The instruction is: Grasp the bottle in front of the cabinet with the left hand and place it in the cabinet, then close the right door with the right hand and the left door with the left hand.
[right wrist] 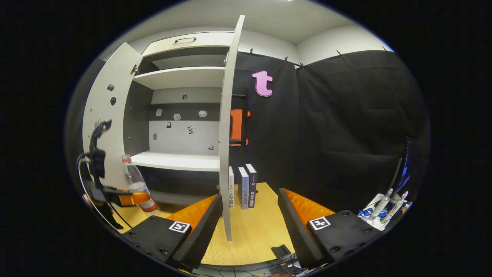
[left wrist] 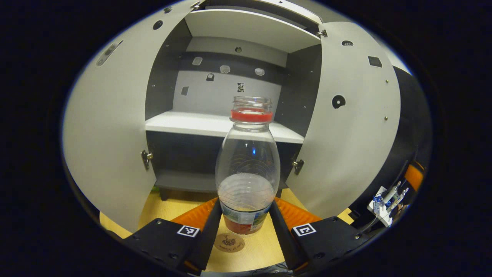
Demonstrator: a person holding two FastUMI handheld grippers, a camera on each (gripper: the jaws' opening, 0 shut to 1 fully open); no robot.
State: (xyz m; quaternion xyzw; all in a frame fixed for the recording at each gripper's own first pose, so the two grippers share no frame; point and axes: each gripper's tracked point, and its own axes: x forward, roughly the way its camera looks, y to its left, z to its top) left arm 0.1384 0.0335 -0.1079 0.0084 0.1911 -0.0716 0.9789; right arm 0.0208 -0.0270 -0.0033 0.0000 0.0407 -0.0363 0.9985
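A clear, uncapped bottle (left wrist: 246, 165) with a red neck ring and a little water stands between the fingers of my left gripper (left wrist: 246, 203), which is shut on its lower body. It faces the open cabinet, below the white middle shelf (left wrist: 192, 123). The left door (left wrist: 111, 134) and right door (left wrist: 349, 127) are swung wide. In the right gripper view the bottle (right wrist: 135, 184) leans a little in the left gripper (right wrist: 128, 199), just above the wooden table (right wrist: 250, 238). My right gripper (right wrist: 249, 209) is open, with the right door's edge (right wrist: 226, 134) close by its left finger.
Three upright books (right wrist: 244, 186) stand on the table beside the cabinet, right of the right door. A white tray of small bottles (right wrist: 384, 207) sits at the far right by a screen (right wrist: 403, 173). A round mark (left wrist: 229, 243) is on the tabletop under the bottle. Cables lie at the near edge.
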